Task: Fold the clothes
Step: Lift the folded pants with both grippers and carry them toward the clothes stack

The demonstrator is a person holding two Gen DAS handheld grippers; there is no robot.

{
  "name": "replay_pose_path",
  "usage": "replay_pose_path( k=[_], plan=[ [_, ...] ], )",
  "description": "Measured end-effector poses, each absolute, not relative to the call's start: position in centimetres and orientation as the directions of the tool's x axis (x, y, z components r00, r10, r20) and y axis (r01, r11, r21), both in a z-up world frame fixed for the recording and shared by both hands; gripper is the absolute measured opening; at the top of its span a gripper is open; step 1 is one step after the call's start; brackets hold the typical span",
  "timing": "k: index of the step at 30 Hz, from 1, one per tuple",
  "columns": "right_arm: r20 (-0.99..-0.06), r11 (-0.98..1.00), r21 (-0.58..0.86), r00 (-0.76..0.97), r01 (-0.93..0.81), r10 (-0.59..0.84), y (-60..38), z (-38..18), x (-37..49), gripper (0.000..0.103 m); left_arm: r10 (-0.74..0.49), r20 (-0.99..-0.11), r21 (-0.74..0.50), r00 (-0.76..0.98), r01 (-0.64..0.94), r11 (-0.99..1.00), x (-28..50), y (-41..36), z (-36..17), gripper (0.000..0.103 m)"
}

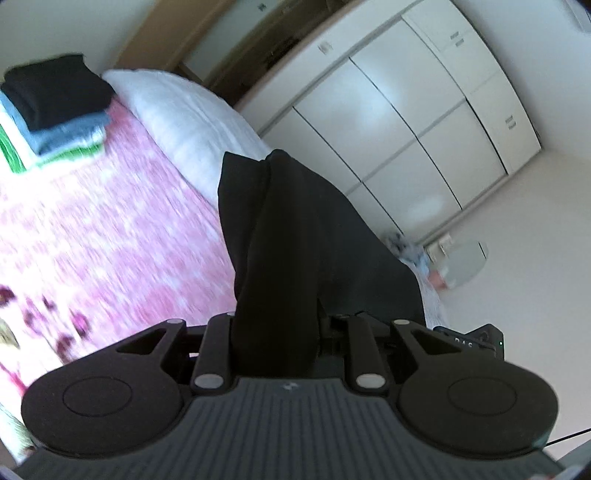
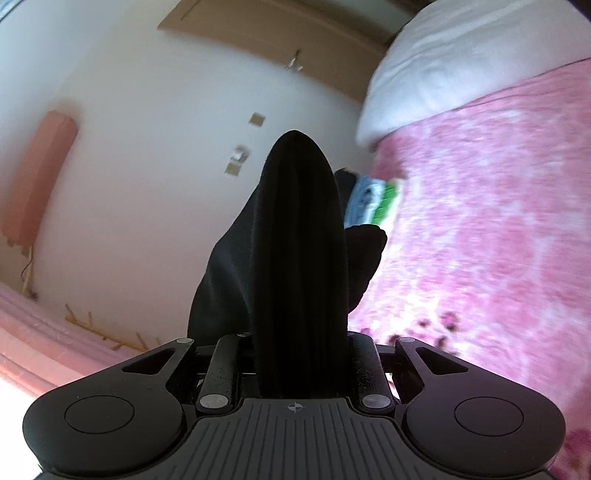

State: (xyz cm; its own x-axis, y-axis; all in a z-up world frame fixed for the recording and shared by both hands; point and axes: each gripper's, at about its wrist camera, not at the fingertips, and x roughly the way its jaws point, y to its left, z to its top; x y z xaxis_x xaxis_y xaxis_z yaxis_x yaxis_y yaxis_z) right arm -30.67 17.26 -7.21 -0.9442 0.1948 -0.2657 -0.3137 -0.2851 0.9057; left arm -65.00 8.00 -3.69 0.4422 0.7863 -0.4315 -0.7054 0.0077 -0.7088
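Note:
A black garment (image 1: 295, 236) bunches up between the fingers of my left gripper (image 1: 275, 332), which is shut on it; the cloth hides the fingertips. My right gripper (image 2: 299, 350) is likewise shut on the black garment (image 2: 295, 229), which drapes over and covers its fingers. Both grippers are lifted above a bed with a pink patterned cover (image 1: 110, 229). A pile of folded clothes (image 1: 55, 107), black on top of blue, white and green, sits at the head of the bed; the folded pile (image 2: 373, 199) shows partly behind the cloth in the right wrist view.
A white pillow (image 1: 184, 122) lies at the head of the bed, also the white pillow (image 2: 443, 62). White wardrobe doors (image 1: 406, 110) stand beyond the bed. A wooden door (image 2: 277, 33) and a pink cushion (image 2: 37, 177) are by the wall. Both views are tilted and blurred.

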Motion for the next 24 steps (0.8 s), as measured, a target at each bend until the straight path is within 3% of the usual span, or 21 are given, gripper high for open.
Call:
replay_pose_path(
  k=[9, 15, 24],
  plan=[
    [-0.323, -0.205, 0.907, -0.921, -0.367, 0.22, 24.0, -10.8, -46.9, 0.02, 0.72, -0.482, -0.747, 0.499, -0.664, -0.039, -83.7, 17.9, -8.5, 0.018],
    [-0.328, -0.071, 0.93, -0.902, -0.36, 0.28, 31.0, -13.1, -59.9, 0.02, 0.645, -0.539, -0.709, 0.541, -0.705, 0.0, -97.9, 27.6, -7.8, 0.018],
    [-0.328, 0.028, 0.939, -0.866, -0.344, 0.378, 40.8, -16.9, -73.9, 0.02, 0.577, -0.603, -0.667, 0.551, -0.745, 0.014, -109.6, 40.8, -9.8, 0.018]
  ],
)
